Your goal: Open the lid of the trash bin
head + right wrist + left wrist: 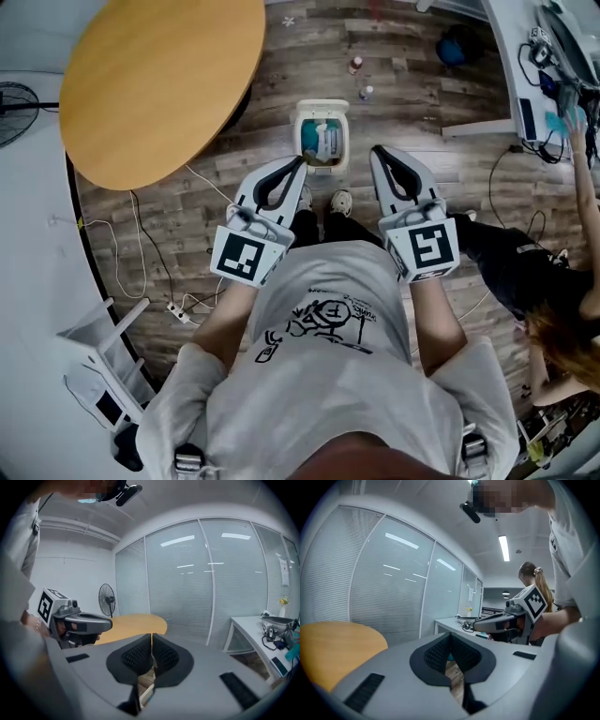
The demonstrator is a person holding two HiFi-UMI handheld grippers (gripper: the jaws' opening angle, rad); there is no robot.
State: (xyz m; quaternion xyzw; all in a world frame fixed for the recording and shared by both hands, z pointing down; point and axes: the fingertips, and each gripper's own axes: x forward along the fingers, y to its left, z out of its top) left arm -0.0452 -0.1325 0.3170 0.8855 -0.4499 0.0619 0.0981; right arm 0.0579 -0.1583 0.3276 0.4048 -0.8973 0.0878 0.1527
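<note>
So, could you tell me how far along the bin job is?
Done, apparently: the trash bin shows rubbish inside from above, so its lid looks open. In hand: nothing; the left gripper and right gripper hover near it, jaws together, empty. Left: seemingly nothing.

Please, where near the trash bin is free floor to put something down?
Bare floor lies right of the trash bin, toward the desk. The round table top is bare too. Crowded: bottles beyond the bin, a power strip at the left.
</note>
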